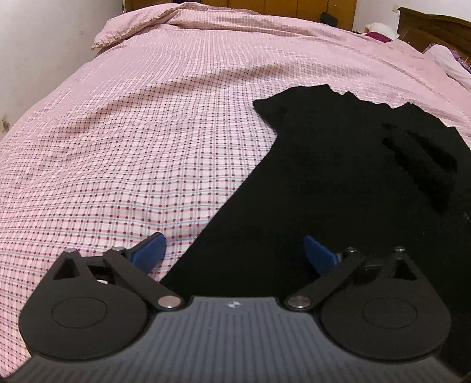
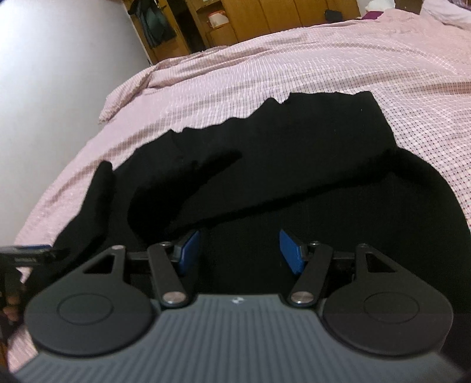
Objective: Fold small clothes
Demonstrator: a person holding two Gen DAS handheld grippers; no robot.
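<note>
Tongs first: the left tongs point(image 1: 234, 250) stand spread wide with nothing pinched, one blue pad over the checked pink bedspread point(image 1: 123, 153), the other over the edge of the black garment point(image 1: 338, 176); the right tongs point(image 2: 240, 250) gape half apart above the same black garment point(image 2: 294, 165), gripping nothing; beyond both, the garment lies spread flat on the bed; farther off, wooden cupboards point(image 2: 259, 20).

garment point(image 1: 338, 182) flat on bed point(image 1: 132, 141)

Two close wrist views, shared garment point(image 1: 338, 176)
</note>
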